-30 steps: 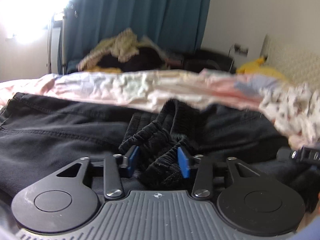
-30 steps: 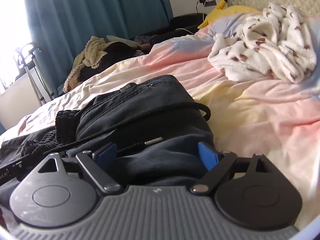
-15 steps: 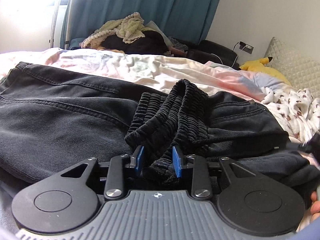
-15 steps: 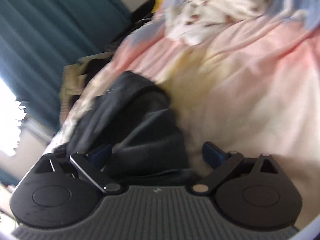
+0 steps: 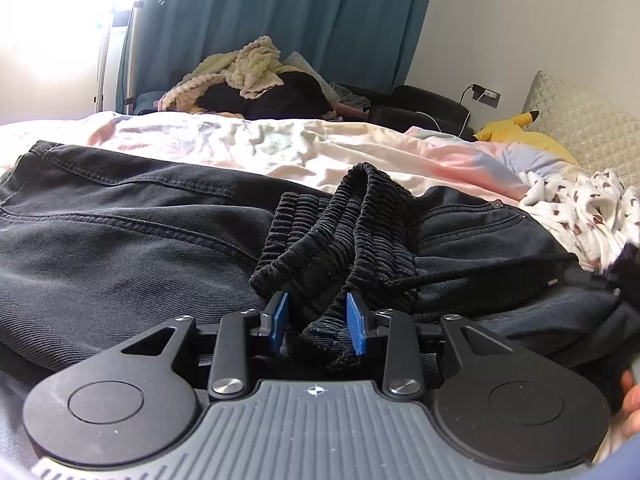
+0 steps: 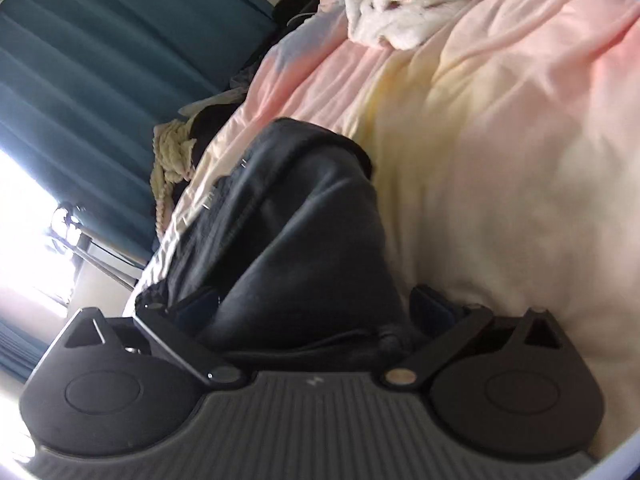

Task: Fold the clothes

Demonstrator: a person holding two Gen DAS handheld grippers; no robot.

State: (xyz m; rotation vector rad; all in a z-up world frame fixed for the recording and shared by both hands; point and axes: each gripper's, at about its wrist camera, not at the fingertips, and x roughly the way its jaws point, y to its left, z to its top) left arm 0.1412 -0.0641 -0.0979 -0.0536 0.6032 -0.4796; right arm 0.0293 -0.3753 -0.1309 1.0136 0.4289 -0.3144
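We see black denim trousers (image 5: pixel 120 232) with a black ribbed waistband (image 5: pixel 344 232) on a bedsheet (image 5: pixel 304 152) washed in pink, pale yellow and blue. Beyond lie a white blanket (image 5: pixel 580 208) with brown spots, a yellow plush toy (image 5: pixel 516 132), teal curtains (image 5: pixel 280 20) and a cream knitted throw (image 5: pixel 240 72).

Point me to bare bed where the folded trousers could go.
Free: pastel sheet between black trousers and spotted blanket; also the strip beyond the trousers. Crowded: bunched waistband at the left gripper.
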